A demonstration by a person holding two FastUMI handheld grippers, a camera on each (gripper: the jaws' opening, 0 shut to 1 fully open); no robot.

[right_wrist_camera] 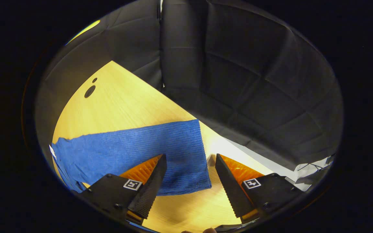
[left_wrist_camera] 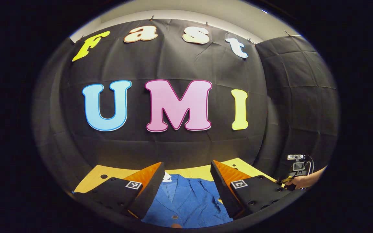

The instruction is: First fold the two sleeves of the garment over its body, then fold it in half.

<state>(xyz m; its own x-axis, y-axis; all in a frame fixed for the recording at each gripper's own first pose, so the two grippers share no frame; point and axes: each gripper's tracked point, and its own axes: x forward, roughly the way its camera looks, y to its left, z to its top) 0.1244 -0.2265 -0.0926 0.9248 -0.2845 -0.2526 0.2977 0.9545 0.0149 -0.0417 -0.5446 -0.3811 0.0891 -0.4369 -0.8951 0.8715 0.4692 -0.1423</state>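
I held the right gripper [right_wrist_camera: 188, 181] wide open, empty, straddling the flat sleeve's [right_wrist_camera: 134, 155] cuff to pinch it for folding, while the left gripper [left_wrist_camera: 186, 187] hung open, empty, above the garment's [left_wrist_camera: 189, 200] body.

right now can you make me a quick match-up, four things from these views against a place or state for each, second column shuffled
Things:
1. sleeve
2. collar
3. table
4. hand

Places or states:
a. holds the other gripper, far right of the left gripper view
b. lies flat and stretched out, its cuff end between the right gripper's open fingers
c. bare wood with dark round holes
d. shows between the left gripper's open fingers, a button below it

Pairs: 1-b, 2-d, 3-c, 4-a
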